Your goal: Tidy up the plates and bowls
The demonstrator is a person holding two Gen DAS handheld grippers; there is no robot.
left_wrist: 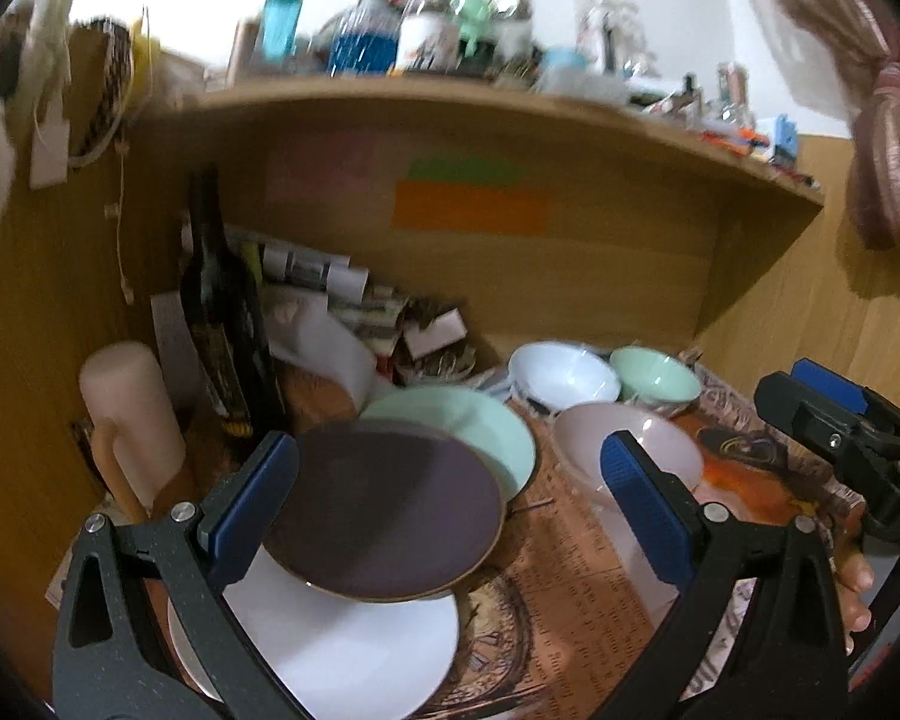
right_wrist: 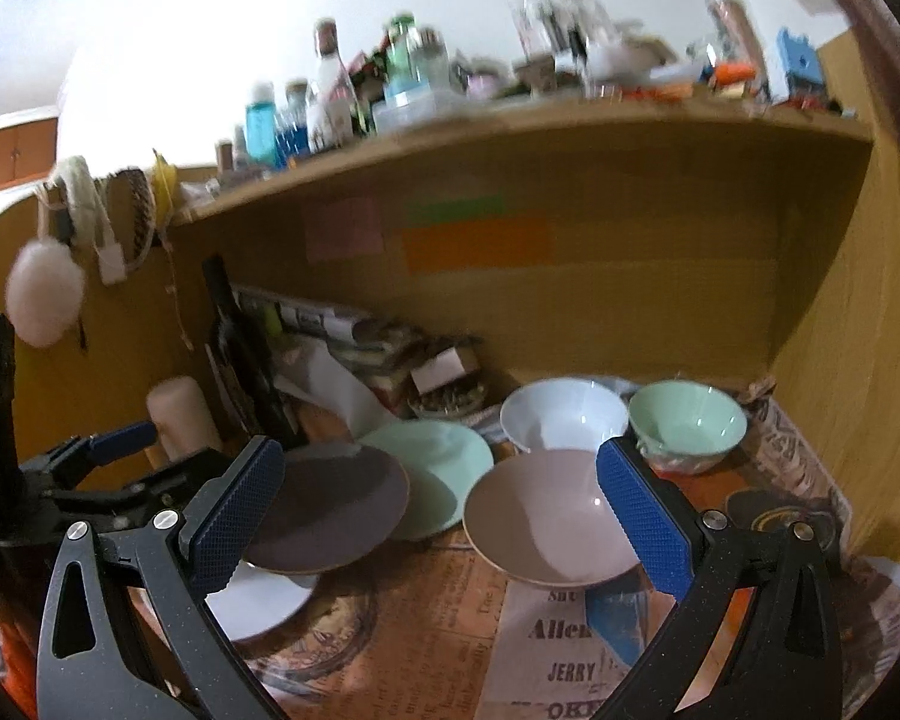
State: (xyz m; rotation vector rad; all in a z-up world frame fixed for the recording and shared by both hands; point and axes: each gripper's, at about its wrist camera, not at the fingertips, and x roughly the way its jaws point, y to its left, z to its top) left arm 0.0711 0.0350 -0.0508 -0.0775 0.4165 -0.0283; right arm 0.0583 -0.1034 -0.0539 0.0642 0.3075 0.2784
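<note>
Left gripper (left_wrist: 450, 498) spread wide, right gripper (right_wrist: 441, 516) spread wide — white plate (left_wrist: 354, 654) half-hidden under dark plate (left_wrist: 384, 516), shelf clutter blurred.

Your left tongs (left_wrist: 450, 504) are speckled black plastic with triangular cut-outs in the arms, silver screws at the joints and blue cross-hatched pads (left_wrist: 645, 510). Your right tongs (right_wrist: 438, 519) match, with the same blue pads (right_wrist: 642, 519) and silver screws.
</note>
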